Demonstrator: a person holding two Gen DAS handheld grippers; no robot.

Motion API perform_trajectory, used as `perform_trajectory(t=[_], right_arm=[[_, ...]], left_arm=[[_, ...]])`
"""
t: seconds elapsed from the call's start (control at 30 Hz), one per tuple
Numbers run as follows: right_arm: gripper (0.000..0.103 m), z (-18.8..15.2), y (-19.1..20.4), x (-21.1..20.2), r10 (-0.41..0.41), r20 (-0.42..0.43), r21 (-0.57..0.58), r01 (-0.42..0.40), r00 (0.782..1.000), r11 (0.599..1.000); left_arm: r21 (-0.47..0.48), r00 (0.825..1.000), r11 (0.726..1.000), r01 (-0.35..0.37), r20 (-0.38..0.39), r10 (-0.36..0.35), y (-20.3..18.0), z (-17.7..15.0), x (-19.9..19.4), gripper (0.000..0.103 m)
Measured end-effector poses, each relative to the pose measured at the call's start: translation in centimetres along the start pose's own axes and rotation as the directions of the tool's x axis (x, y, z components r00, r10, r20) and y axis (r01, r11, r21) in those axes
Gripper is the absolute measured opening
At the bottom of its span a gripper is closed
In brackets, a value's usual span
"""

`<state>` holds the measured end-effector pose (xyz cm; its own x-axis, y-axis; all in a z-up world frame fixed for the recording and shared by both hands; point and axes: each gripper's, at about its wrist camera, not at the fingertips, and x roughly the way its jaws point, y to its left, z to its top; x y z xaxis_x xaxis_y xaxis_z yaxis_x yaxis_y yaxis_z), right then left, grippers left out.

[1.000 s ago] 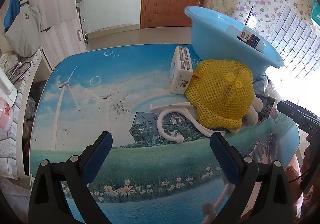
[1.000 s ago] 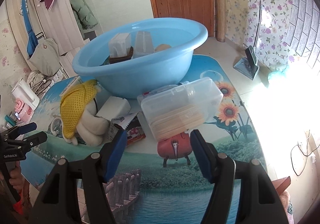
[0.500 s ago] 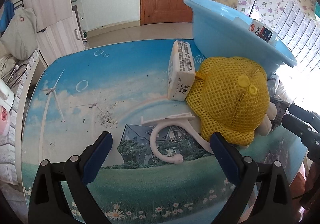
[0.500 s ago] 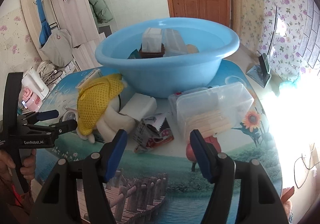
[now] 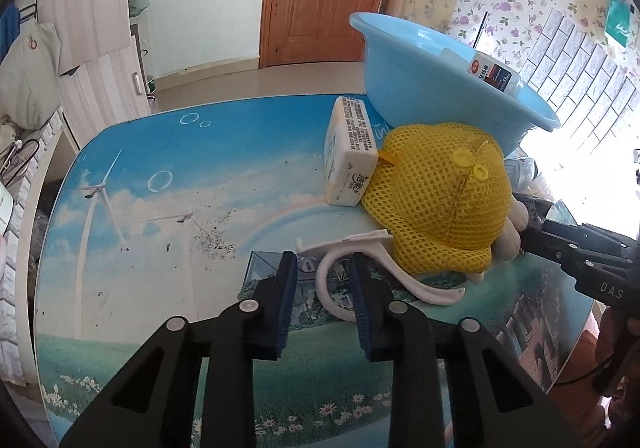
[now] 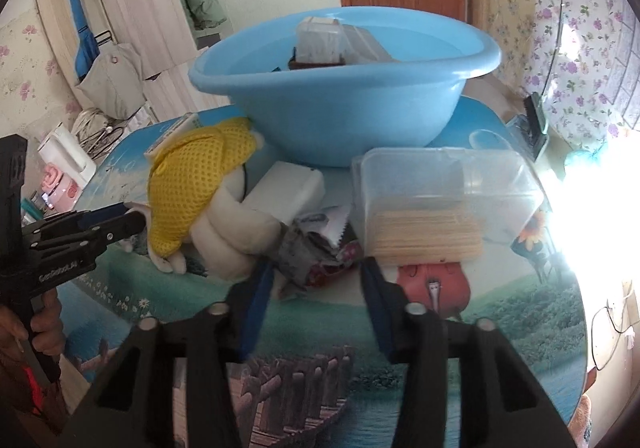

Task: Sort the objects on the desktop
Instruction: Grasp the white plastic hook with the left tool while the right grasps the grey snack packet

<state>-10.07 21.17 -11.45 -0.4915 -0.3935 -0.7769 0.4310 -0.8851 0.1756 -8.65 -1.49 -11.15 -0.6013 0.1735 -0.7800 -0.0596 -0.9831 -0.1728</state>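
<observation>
Your left gripper (image 5: 323, 302) is closing, its blue pads either side of the curved stem of the white plastic hook (image 5: 362, 272) lying flat on the scenic printed table (image 5: 160, 176); whether the pads press it yet, I cannot tell. The hook's long arm runs off to the right, its curl toward you. Beyond it sits the yellow mesh cap (image 5: 436, 204), and left of that a cream bar-shaped pack (image 5: 350, 156) with small unreadable print. Your right gripper (image 6: 316, 280) closes around the crumpled silver snack wrapper (image 6: 308, 252), "DAS" on its body.
</observation>
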Motion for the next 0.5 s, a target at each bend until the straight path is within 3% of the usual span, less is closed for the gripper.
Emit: perform_trajectory(t=[0.07, 0.5], right_arm=[[0.034, 0.0, 0.1, -0.1, -0.004, 0.001, -0.004, 0.004, 1.000, 1.000], [0.029, -1.3, 0.8, -1.9, 0.016, -0.002, -0.001, -0.016, 1.000, 1.000]], left_arm=[[-0.005, 1.000, 1.000, 0.012, -0.005, -0.012, 0.2, -0.3, -0.2, 0.013], [0.005, 1.000, 1.000, 0.016, 0.006, -0.016, -0.1, -3.3, -2.5, 0.009]])
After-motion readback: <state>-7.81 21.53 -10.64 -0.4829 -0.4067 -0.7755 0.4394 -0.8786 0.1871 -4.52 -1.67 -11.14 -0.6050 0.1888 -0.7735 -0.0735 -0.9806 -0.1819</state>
